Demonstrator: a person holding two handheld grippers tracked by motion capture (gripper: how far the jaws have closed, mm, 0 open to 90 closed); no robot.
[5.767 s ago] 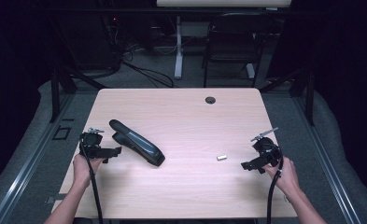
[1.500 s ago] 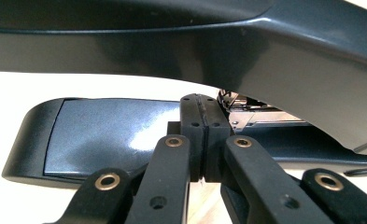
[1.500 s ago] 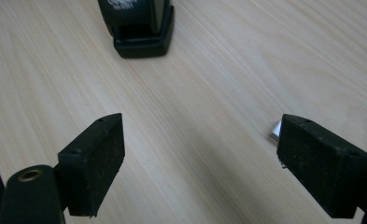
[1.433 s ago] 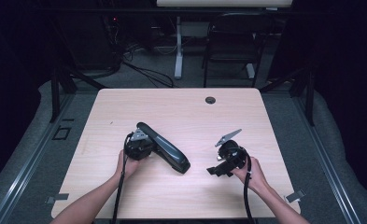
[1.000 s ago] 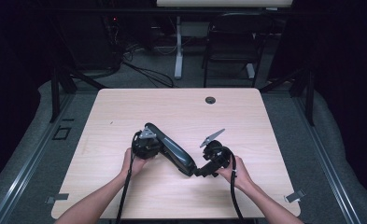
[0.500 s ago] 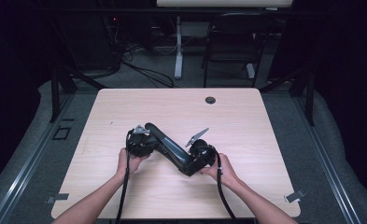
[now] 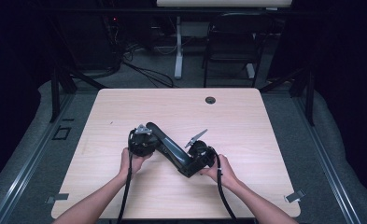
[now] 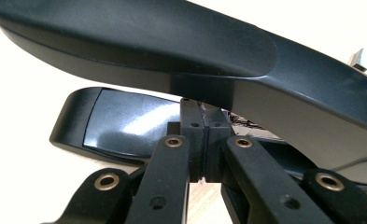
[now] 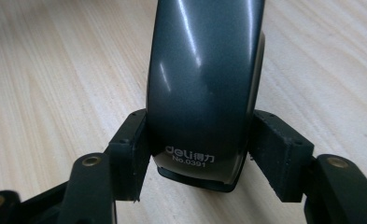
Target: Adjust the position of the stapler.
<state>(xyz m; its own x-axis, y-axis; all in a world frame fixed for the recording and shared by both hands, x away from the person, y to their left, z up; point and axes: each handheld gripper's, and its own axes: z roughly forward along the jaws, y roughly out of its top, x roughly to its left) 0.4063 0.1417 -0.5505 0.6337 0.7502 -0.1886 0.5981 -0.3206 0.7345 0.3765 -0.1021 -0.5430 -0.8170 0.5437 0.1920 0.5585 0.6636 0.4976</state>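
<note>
While the stapler (image 7: 171, 149) lies mid-table from ten to four o'clock between left gripper (image 7: 141, 142) and right gripper (image 7: 196, 161) in the high view, the left gripper view shows jaws pressed together under it, the right gripper view jaws clamping its end.

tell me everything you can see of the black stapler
The stapler is a long, dark, glossy tool, plastic by its look, lying slantwise near the middle of the wooden table. Its top arm curves over a flat base. White print on one end reads "deli No.0391". The right gripper has its jaws on both sides of that printed end. The left gripper, jaws together, sits at the other end.
</note>
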